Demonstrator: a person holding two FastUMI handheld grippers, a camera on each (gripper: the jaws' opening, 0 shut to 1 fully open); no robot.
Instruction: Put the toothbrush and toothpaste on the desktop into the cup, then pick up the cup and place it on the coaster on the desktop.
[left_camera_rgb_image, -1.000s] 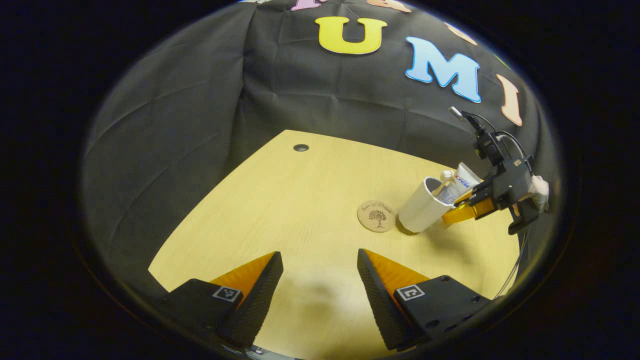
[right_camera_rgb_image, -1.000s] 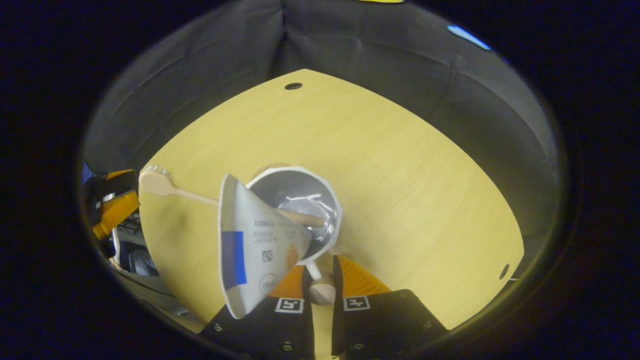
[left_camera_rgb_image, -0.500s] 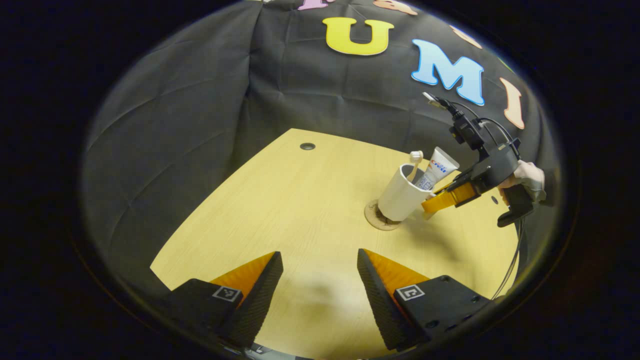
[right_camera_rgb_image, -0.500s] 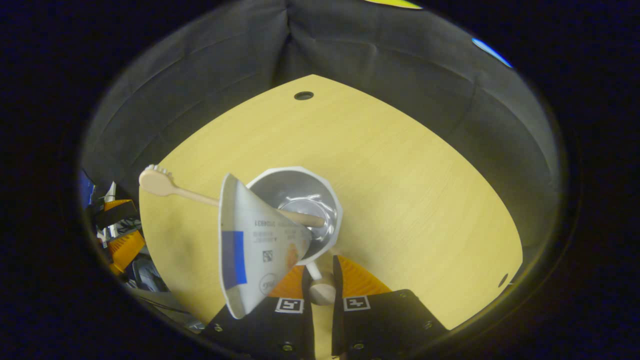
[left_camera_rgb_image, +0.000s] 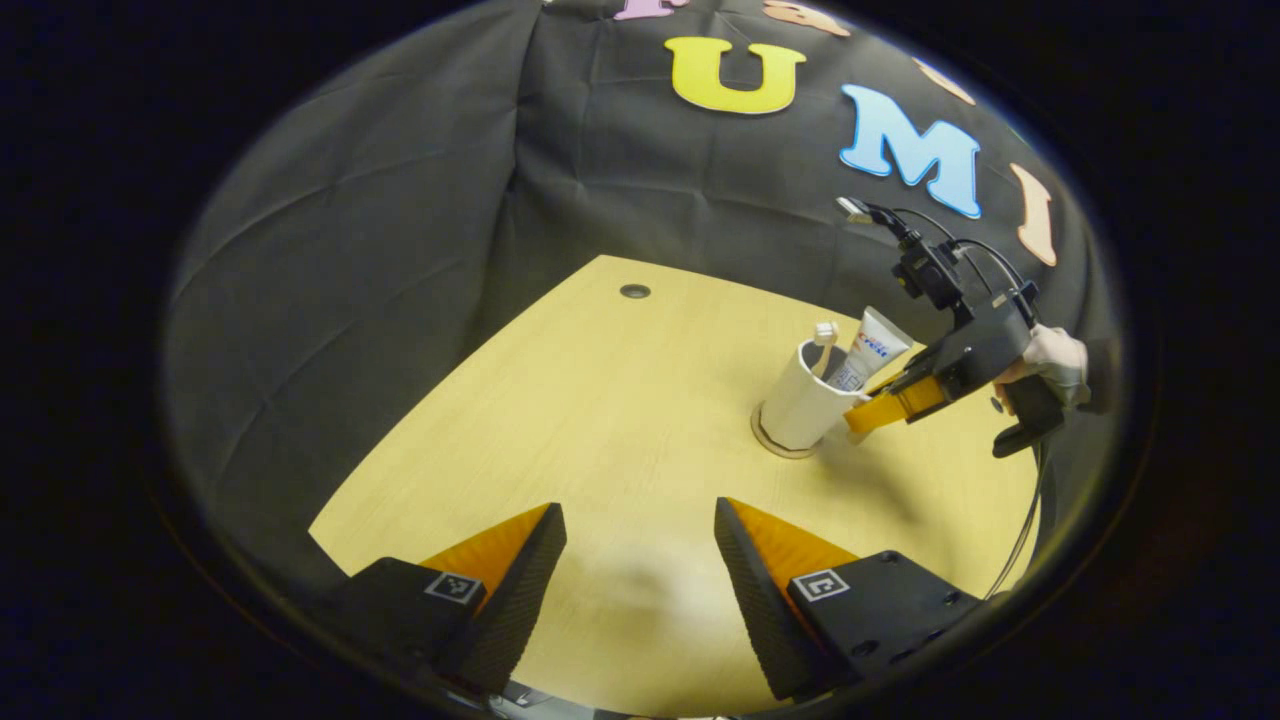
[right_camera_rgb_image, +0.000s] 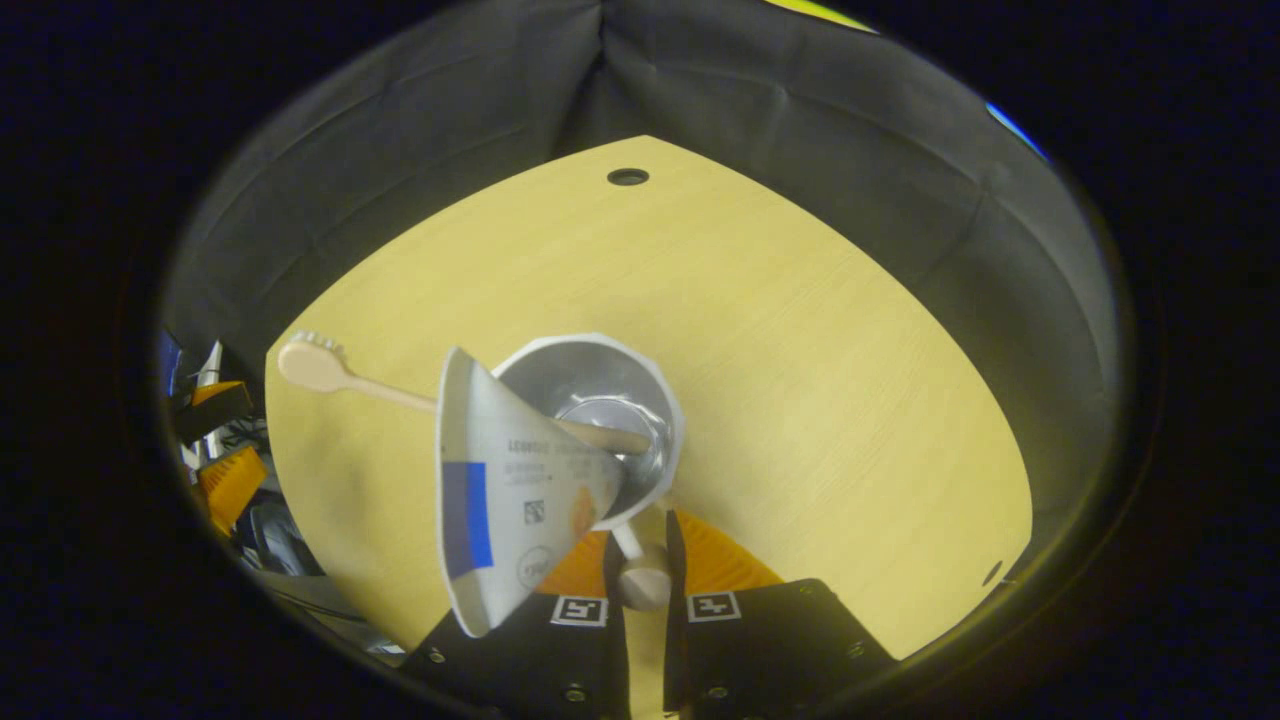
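Two claws on my feed. Right claw (right_camera_rgb_image: 644, 560) is clamped on the handle of the cup (right_camera_rgb_image: 600, 420), both fingers pinching the handle knob low in the right gripper view; same grip as 1 s ago. In the left gripper view the right claw (left_camera_rgb_image: 868, 412) sits at the cup's (left_camera_rgb_image: 803, 403) right side, a hand (left_camera_rgb_image: 1050, 357) behind it on the grip.

Cup now stands upright on the coaster (left_camera_rgb_image: 772, 443); only a thin rim of coaster shows around its base. 1 s ago it was tilted and beside the coaster, 0.5 s ago over it at a lean.

Toothbrush (right_camera_rgb_image: 330, 375) and toothpaste (right_camera_rgb_image: 500, 500) are both in the cup, sticking out over the rim. From the left gripper view the toothbrush (left_camera_rgb_image: 825, 338) head and toothpaste (left_camera_rgb_image: 872, 345) tube poke up out of the top.

Left claw (left_camera_rgb_image: 640, 570) is spread wide, holding nothing, low over the near part of the bench (left_camera_rgb_image: 600, 420), well apart from the cup. Unchanged over the last second.
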